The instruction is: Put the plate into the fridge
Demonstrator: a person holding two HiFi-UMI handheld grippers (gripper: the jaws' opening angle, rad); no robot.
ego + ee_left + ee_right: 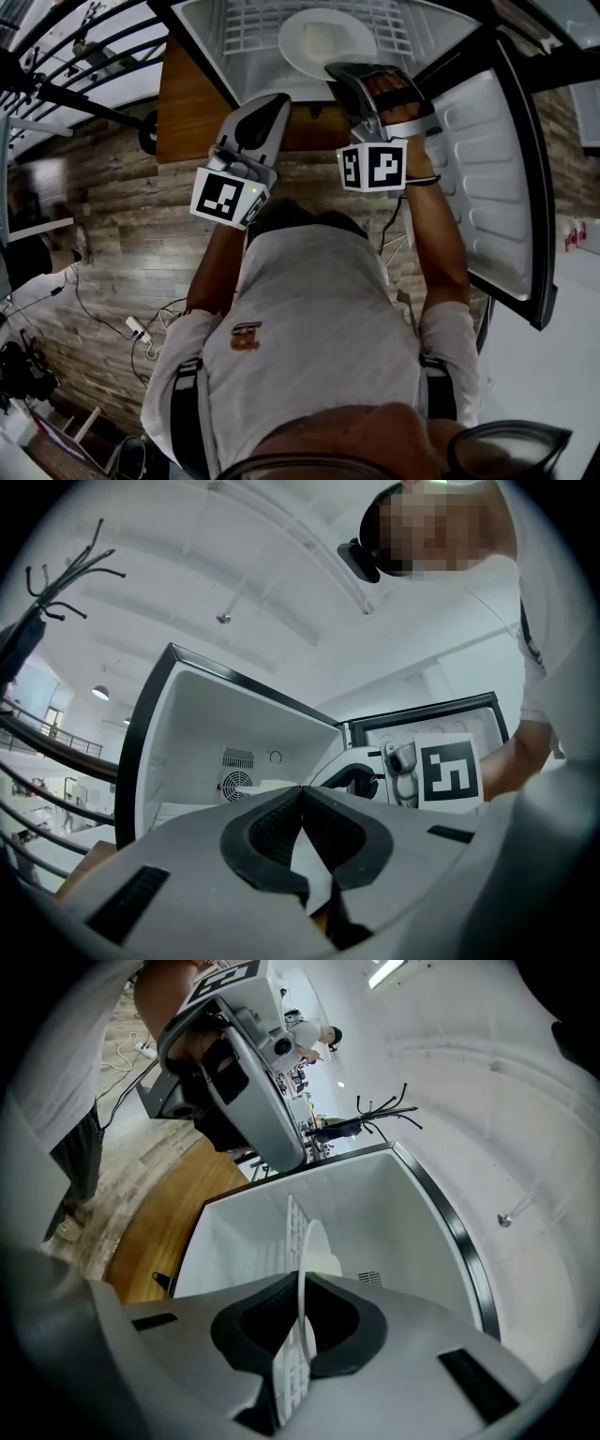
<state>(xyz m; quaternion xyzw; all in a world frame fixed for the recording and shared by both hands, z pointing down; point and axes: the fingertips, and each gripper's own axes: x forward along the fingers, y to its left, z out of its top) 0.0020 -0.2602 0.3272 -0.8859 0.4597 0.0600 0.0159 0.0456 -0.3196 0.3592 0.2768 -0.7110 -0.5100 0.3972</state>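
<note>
The white plate lies flat inside the open fridge, over its wire shelf. My right gripper is shut on the plate's near rim. In the right gripper view the plate stands edge-on between the pads of the right gripper, with the wire shelf beside it. My left gripper hovers just left of the plate at the fridge's front edge, holding nothing. In the left gripper view the left gripper has its tips together, facing the fridge interior.
The fridge door stands swung open on the right. A brown wooden panel flanks the fridge on the left. Cables and a power strip lie on the plank floor at the left. A fan grille sits on the fridge's back wall.
</note>
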